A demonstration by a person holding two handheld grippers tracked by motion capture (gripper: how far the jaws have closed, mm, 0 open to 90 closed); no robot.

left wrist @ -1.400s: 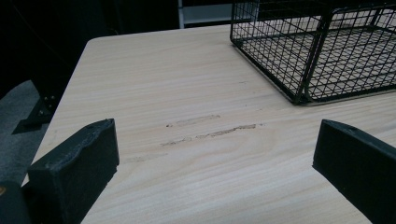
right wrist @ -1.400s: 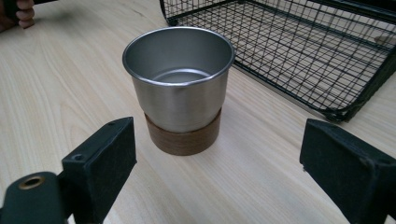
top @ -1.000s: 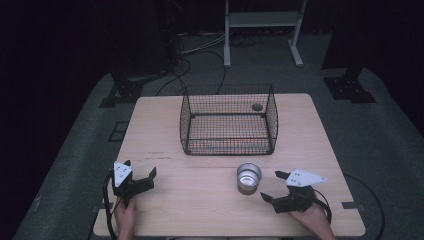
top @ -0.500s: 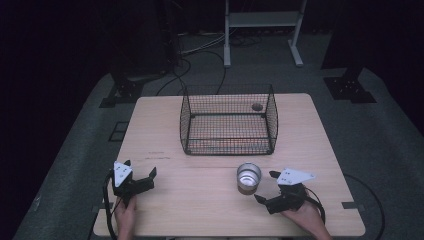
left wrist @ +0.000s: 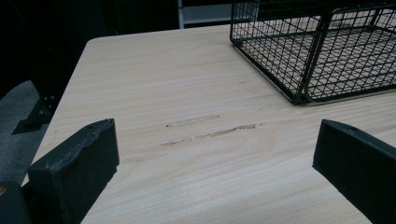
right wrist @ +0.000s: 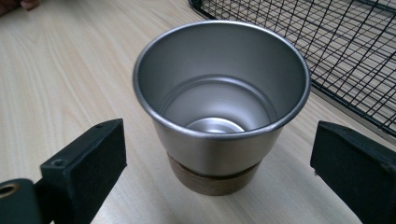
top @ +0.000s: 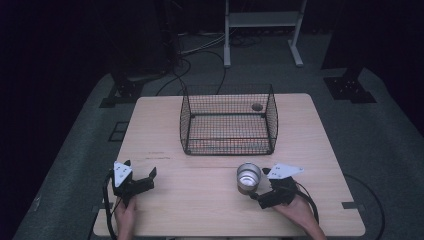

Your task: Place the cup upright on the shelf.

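Note:
A steel cup with a brown base stands upright and empty on the wooden table, in front of a black wire basket. My right gripper is open just right of the cup, its jaws on either side of it without touching. In the right gripper view the cup stands between the two black jaws of that gripper. My left gripper rests open near the table's front left corner. In the left gripper view this gripper has only bare wood between its jaws.
The basket's near corner lies ahead and right of the left gripper. A small round hole sits in the table behind the basket. Cables and black stand feet lie on the grey floor around the table.
My right gripper has moved left toward the cup, and its jaws now flank it. The left gripper and the cup have stayed put.

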